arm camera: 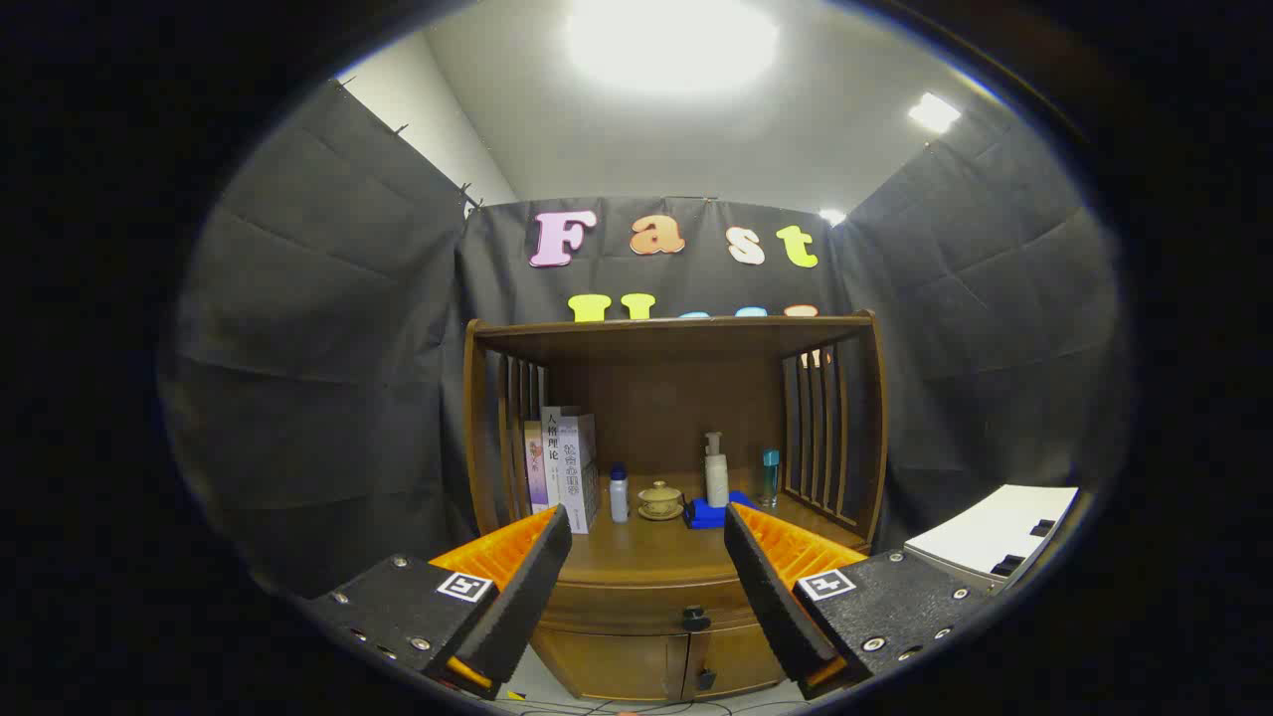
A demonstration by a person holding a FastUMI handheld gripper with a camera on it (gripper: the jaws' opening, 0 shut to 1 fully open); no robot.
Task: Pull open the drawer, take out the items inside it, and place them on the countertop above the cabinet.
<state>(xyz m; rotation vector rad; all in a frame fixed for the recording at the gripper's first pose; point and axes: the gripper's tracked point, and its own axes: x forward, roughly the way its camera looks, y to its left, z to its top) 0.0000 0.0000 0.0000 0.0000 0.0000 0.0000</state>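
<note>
Facing the brown wooden cabinet, the tool hangs spread wide with nothing between its two black-and-orange fingers, well short of the woodwork. That cabinet is the landmark: its drawer runs across the front just under the top board and sits fully closed, a small dark knob at its middle, so whatever it holds is hidden. Below the drawer are two doors with a second dark knob. On the cabinet's desk, under the slatted hutch shelf, stand upright books at the left, then a small white bottle with a blue cap, a tan lidded teacup on a saucer, a white pump bottle beside a blue block, and a slim teal-capped bottle. Right of the cabinet lies a white box.
</note>
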